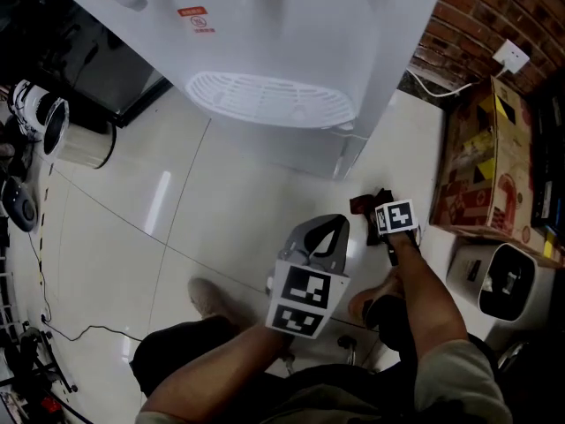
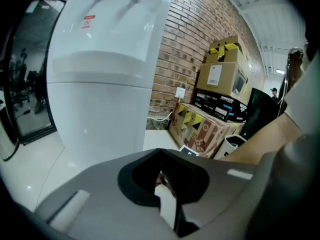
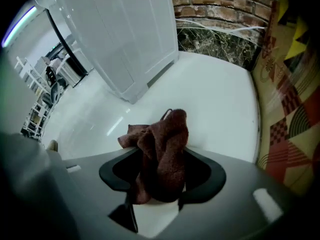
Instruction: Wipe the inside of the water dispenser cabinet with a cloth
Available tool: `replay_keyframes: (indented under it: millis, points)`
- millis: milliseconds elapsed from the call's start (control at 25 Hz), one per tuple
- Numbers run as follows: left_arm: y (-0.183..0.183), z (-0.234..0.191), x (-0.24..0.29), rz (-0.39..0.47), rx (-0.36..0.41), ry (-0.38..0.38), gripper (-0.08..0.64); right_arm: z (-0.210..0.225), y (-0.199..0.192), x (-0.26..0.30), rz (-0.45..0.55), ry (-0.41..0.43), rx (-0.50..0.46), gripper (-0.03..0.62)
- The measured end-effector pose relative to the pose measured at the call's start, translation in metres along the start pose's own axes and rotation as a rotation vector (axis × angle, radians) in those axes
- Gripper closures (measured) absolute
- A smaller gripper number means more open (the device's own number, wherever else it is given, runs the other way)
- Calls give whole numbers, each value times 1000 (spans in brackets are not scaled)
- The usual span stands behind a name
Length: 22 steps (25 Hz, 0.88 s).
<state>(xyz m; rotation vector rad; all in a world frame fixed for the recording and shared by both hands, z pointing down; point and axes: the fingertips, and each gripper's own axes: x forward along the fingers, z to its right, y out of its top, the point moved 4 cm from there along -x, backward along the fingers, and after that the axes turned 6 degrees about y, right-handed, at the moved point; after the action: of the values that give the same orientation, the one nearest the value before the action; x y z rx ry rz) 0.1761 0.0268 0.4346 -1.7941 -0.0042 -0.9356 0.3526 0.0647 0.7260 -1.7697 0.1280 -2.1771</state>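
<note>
Right gripper [image 3: 160,184]: aimed steeply down at the floor [image 1: 221,210]. Its jaws stand well apart with the cloth [image 3: 162,144] bunched between them. Dark gaps show on either side of the wad, so it looks loosely cradled, not squeezed.
Left gripper [image 1: 328,228]: clamped together, nothing in it, facing the water dispenser [image 1: 291,51].
Cloth: brown terry, crumpled into an upright wad with one corner flopping left. It sits low, just off the dispenser's near corner. Whether it touches the floor I cannot tell.
Dispenser: white, standing by the brick wall. The lower front looks closed in the left gripper view, and no view shows the cabinet's inside.
Handling: probably light, soft and limp. It should sag and fold rather than hold a shape, the nap should keep it from slipping, and nothing about it can break.
Where to hold: the thick bunched middle, leaving a pad of fabric beyond the tips. A pinch at a corner would leave it dangling.
Stage: loose jaws round a cloth this low fit taking it up as well as laying it down.
</note>
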Motion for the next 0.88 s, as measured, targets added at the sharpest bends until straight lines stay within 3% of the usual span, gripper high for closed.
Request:
replay_keyframes:
  millis: [200,320,400,640,880]
  points:
    - [35,3,-27,91,-12,9,560,-12,25,-61,47,-3,-73,309]
    - [58,10,-43,166,-11,10,560,-16,69,-123,128,-20,-166,309]
    - [70,13,-58,213,-7,14,560,-25,91,-174,210,-15,-214,343]
    - [83,3,-99,270,11,66,560,-98,129,-349,631,101,-210,555]
    - [105,6,-128,345,26,68,560,-152,94,-460,980,94,-242,578]
